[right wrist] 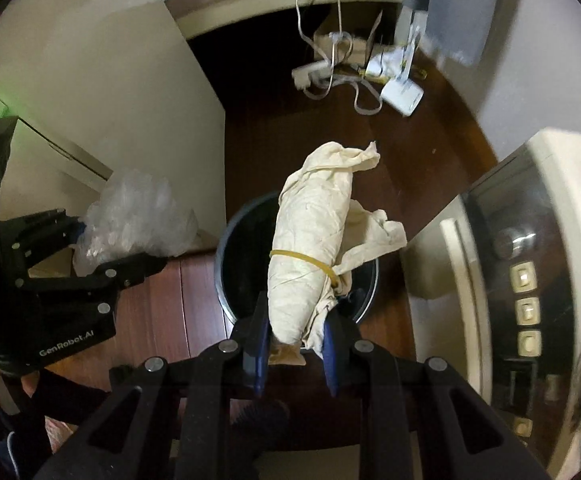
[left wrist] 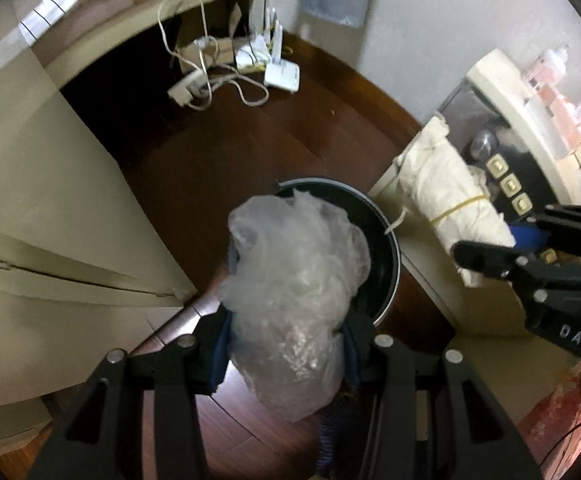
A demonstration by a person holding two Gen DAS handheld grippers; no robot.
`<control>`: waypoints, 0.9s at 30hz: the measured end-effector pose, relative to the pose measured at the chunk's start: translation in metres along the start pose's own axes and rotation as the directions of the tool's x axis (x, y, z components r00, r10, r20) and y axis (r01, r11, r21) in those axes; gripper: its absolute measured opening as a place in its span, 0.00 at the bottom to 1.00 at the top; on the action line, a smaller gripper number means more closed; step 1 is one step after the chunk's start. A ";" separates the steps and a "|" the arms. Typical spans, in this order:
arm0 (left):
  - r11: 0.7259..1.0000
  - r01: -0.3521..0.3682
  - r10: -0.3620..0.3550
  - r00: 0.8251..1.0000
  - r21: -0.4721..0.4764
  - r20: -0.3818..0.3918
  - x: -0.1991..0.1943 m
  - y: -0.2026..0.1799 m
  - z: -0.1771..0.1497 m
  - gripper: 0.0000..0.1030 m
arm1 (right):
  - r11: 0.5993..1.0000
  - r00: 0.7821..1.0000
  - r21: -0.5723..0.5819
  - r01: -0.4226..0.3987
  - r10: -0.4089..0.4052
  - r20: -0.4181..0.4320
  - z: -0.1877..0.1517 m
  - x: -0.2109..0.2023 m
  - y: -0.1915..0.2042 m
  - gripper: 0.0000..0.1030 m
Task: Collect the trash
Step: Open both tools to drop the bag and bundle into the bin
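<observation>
1. The wooden floor [left wrist: 218,160] runs under everything; a cream cabinet [left wrist: 50,184] stands to the left of the bin, and a pale unit with a dark panel of buttons [right wrist: 526,280] stands to its right
2. The bin [left wrist: 386,248] is a round, dark container with a thin pale rim, standing on the floor; it is the landmark for all else here. What shows of its inside is dark, and I cannot tell whether anything lies in it
3. The left gripper [left wrist: 286,344] has its fingers part-way apart, pressed onto a crumpled clear plastic bag [left wrist: 294,280]. The bag hangs over the near left rim of the bin, covering part of the opening, and is not inside it. In the right wrist view the same bag [right wrist: 134,220] sits left of the bin
4. The right gripper [right wrist: 296,344] has its blue-padded fingers [right wrist: 260,344] narrow, clamped on the lower end of a cream paper bundle [right wrist: 310,248]. The bundle is held above the bin's opening, not in it. In the left wrist view it [left wrist: 446,196] lies right of the bin
5. A white router [left wrist: 282,74] and a tangle of white cables [left wrist: 206,76] lie on the floor well beyond the bin
6. A yellow rubber band [right wrist: 302,258] wraps the bundle about midway
</observation>
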State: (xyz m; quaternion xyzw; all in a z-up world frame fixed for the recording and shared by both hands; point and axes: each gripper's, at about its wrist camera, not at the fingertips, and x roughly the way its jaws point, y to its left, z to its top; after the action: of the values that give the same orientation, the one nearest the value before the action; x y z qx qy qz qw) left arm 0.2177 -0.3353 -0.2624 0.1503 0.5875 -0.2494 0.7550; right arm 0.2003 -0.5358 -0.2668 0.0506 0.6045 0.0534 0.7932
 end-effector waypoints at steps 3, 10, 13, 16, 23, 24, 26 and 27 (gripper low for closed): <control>1.000 -0.002 0.002 0.999 0.011 -0.034 0.016 -0.001 0.001 0.45 | 1.000 0.999 -0.023 -0.017 0.016 -0.036 -0.002 0.022 -0.001 0.23; 1.000 0.009 -0.008 0.996 0.017 -0.086 0.042 -0.002 0.000 0.47 | 0.997 0.995 -0.073 -0.034 0.027 -0.099 -0.004 0.055 0.002 0.24; 1.000 0.014 -0.013 0.994 0.002 -0.107 0.050 -0.003 -0.003 0.47 | 0.995 0.993 -0.085 -0.046 0.036 -0.116 -0.001 0.066 0.004 0.24; 1.000 -0.004 0.005 0.994 0.017 -0.109 0.056 -0.005 -0.005 0.73 | 0.993 0.990 -0.115 -0.038 0.022 -0.141 -0.003 0.076 0.009 0.25; 0.995 -0.048 0.042 0.997 -0.084 -0.063 0.040 0.027 -0.013 0.93 | 0.992 0.988 -0.102 0.070 -0.083 -0.133 -0.009 0.083 -0.001 0.74; 0.995 -0.056 0.052 0.997 -0.080 -0.048 0.031 0.030 -0.016 0.93 | 0.993 0.988 -0.089 0.072 -0.083 -0.126 -0.010 0.078 -0.003 0.74; 0.994 -0.073 0.071 0.997 -0.076 -0.023 0.016 0.031 -0.020 0.93 | 0.995 0.992 -0.061 0.074 -0.080 -0.102 -0.010 0.064 -0.004 0.74; 0.994 -0.079 0.079 0.997 -0.076 -0.004 0.006 0.032 -0.022 0.93 | 0.996 0.993 -0.059 0.072 -0.077 -0.086 -0.011 0.055 -0.001 0.74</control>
State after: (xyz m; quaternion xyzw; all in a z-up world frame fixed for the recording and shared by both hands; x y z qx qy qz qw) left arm 0.2185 -0.2981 -0.2764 0.1449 0.5904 -0.1967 0.7693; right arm 0.2042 -0.5286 -0.3227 0.0036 0.6385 0.0426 0.7684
